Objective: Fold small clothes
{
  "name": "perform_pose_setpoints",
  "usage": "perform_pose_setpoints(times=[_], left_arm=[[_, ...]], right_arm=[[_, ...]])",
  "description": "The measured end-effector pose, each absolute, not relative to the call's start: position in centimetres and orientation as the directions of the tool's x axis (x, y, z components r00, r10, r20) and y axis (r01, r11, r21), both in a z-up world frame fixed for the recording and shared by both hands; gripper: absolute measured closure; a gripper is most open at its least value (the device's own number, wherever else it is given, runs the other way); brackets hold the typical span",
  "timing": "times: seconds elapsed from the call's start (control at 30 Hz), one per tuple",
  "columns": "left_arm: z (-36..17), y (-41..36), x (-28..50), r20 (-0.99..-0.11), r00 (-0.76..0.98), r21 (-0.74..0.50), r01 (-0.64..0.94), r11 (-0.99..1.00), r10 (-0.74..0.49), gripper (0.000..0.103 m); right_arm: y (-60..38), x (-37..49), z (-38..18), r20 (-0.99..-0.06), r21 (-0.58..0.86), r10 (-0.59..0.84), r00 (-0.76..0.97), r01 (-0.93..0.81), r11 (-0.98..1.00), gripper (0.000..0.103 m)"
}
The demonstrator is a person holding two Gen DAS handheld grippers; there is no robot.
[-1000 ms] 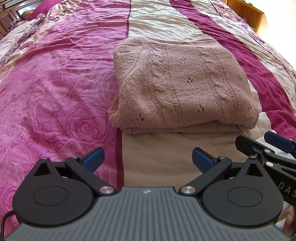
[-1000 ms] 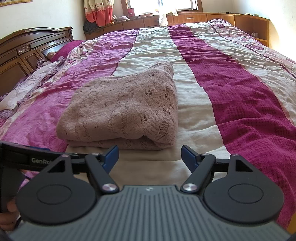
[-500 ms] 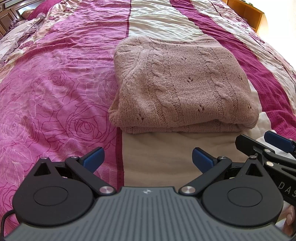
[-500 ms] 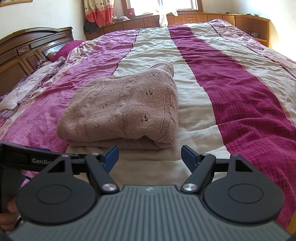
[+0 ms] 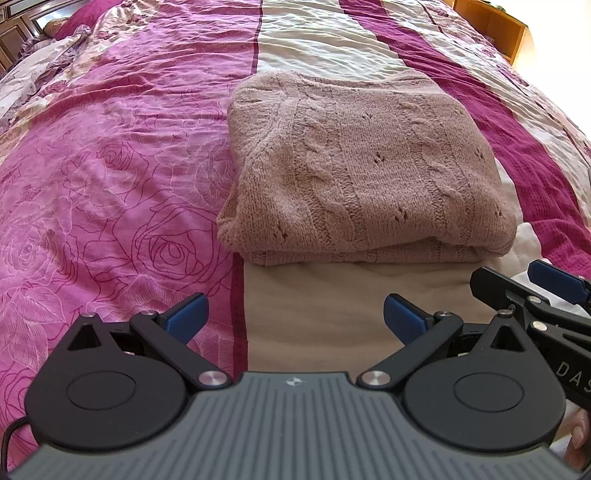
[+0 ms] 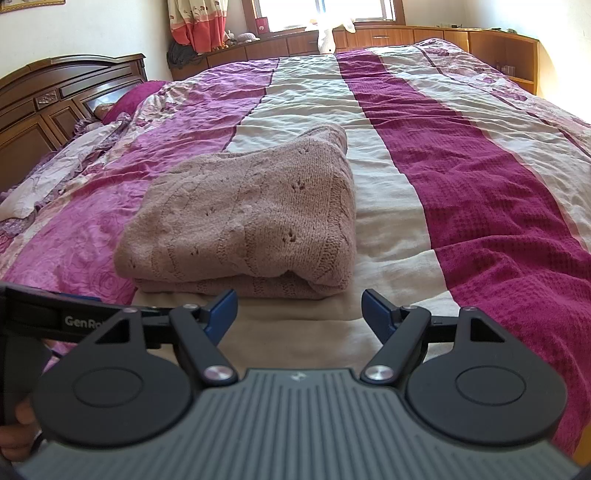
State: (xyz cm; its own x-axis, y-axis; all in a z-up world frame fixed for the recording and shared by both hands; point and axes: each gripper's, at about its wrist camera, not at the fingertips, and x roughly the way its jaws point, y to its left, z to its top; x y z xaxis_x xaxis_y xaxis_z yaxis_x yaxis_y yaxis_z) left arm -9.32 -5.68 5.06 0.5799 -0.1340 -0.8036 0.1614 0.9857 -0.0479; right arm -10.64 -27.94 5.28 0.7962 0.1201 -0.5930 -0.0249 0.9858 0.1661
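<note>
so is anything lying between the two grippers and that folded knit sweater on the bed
Nothing visible. Only bare cream bedspread lies between the open left gripper, the open right gripper and the folded dusty-pink cable-knit sweater. Both sets of fingers hang short of its near edge.

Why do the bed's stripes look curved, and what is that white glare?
Left wrist view: the fisheye lens bows the bedspread stripes; the sweater stays sharp. Right wrist view: the window is blown out by sunlight.
</note>
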Motion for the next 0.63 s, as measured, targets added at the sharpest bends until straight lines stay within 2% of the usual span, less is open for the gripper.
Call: perform_pose_setpoints(times=[0.63], left_arm=[[5.21, -5.70, -9.19, -0.805, 0.578, -0.050, 0.162, 0.986, -0.136, 0.000]], right_arm=[[-27.77, -10.71, 5.84, -0.585, 0.159, 0.119, 0.802, -0.031, 0.987, 0.027]])
